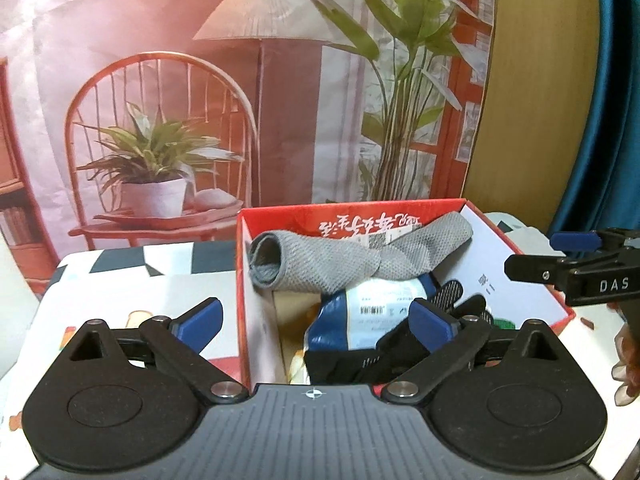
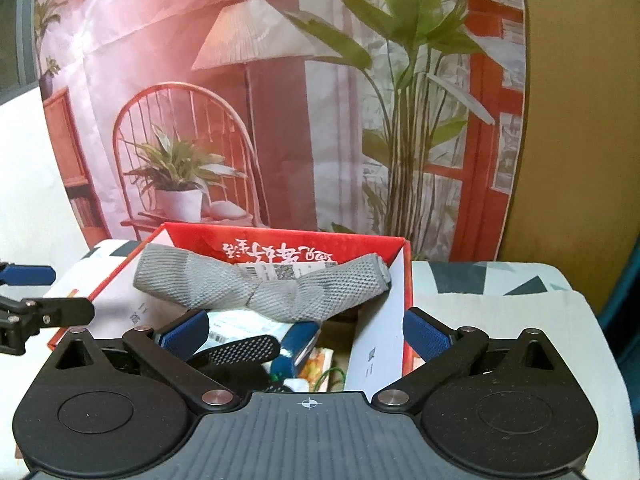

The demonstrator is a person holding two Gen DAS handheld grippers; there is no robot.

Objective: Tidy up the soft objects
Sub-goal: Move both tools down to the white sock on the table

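Observation:
A red cardboard box stands on the table. A grey knitted sleeve lies across the top of its contents. Under it are a blue and white packet and a black mesh item. My left gripper is open and straddles the box's near left wall, one finger outside and one over the black item. My right gripper is open too, astride the right wall. Neither holds anything. Each gripper also shows at the edge of the other's view: the right gripper, the left gripper.
A printed backdrop with a chair, a lamp and plants hangs right behind the box. The table carries a patterned cloth with room on both sides of the box. A wooden panel and a blue curtain stand at the right.

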